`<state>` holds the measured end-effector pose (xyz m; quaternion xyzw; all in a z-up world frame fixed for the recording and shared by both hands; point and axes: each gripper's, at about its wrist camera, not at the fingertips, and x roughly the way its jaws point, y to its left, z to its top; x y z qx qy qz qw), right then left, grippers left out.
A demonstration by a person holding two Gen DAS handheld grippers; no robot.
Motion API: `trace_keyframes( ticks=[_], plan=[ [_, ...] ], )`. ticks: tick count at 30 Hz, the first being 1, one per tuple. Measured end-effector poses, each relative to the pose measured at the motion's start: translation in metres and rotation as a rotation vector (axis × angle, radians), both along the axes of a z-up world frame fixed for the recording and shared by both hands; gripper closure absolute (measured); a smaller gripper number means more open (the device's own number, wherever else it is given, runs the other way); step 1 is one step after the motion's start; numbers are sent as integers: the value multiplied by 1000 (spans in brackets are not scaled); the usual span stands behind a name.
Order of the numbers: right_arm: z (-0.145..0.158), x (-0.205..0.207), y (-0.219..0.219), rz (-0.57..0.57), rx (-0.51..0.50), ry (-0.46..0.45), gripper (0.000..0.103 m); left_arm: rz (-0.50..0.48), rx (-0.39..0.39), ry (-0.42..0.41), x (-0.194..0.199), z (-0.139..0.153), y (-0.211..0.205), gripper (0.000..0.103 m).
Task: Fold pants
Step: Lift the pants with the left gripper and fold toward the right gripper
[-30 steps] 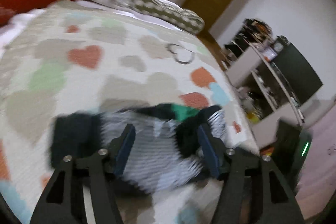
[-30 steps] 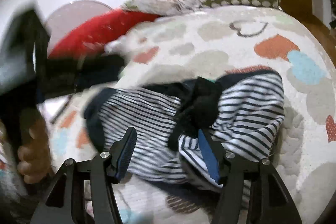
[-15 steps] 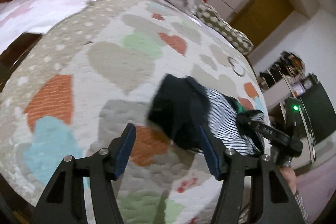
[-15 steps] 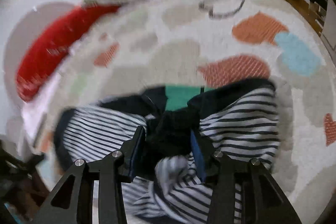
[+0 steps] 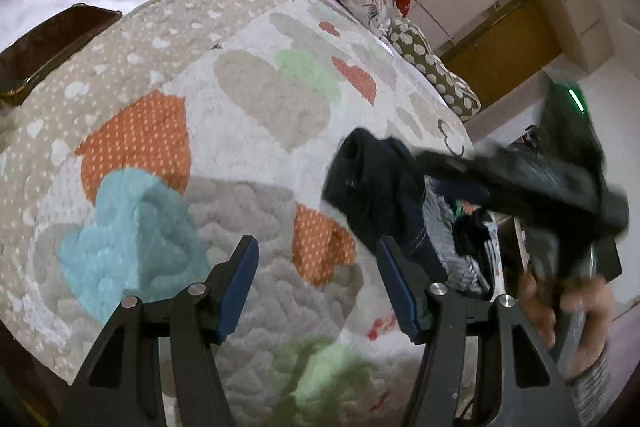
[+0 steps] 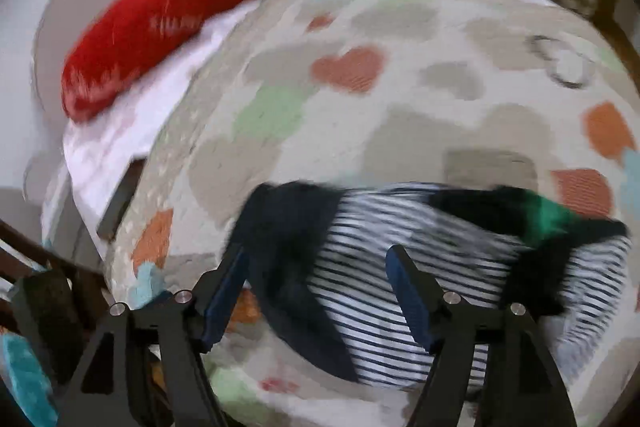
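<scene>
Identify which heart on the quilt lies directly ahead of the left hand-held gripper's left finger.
The light blue heart, just beyond the left hand-held gripper; it overlaps the large orange heart, and the green heart lies farther off.

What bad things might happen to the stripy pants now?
The pants lie bunched on the blanket, so a fold now may come out crooked. Both the left gripper and right gripper are open, holding nothing. The heap sits near the bed's edge and might slide off.
</scene>
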<state>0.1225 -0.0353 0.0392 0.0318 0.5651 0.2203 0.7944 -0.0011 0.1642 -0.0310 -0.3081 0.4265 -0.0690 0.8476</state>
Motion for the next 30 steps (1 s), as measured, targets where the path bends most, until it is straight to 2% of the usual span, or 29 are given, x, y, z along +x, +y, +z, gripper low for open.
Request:
trace_keyframes(
  ticks=[2,3,5,9,10,11,12,13,14,17,20,23,24,25,26,27,30],
  plan=[
    [-13,8,34,56,-79,33,24,-9,0,-4,-4,-4,-1,42],
    [-23,13,52,78,-155,43,23,-12,-1,-4,-5,-5,0,42],
    [-37,17,70,104,-248,55,16,-17,-14,-3,-7,-9,1,42],
    [-59,18,88,121,-394,66,14,-32,-19,-16,-8,-10,-3,38],
    [-58,16,88,122,-407,53,21,-40,-6,-20,-7,-9,-8,38],
    [-55,13,87,123,-422,33,39,-46,2,-21,-5,-8,-11,38],
    [-52,11,84,123,-424,20,51,-51,10,-21,-4,-8,-14,38],
    [-46,9,80,121,-412,9,61,-59,22,-21,-1,-9,-20,38],
    [-40,8,73,114,-390,0,65,-63,28,-21,1,-9,-24,38],
    [-24,5,54,98,-324,-12,67,-89,59,-54,14,-6,-42,38],
    [-8,4,30,76,-218,-2,67,-118,127,-110,28,1,-63,38],
    [6,4,14,47,-126,1,67,-157,162,-150,44,7,-87,39],
    [9,7,16,40,-106,2,67,-178,172,-147,51,9,-96,54],
    [11,10,13,33,-83,2,67,-207,168,-139,58,11,-104,80],
    [14,12,8,27,-56,0,67,-238,159,-128,64,14,-112,89],
    [16,14,3,21,-38,-3,67,-250,159,-125,66,17,-118,94],
    [26,14,-25,-15,40,-18,67,-301,178,-164,65,38,-147,94]
  ],
)
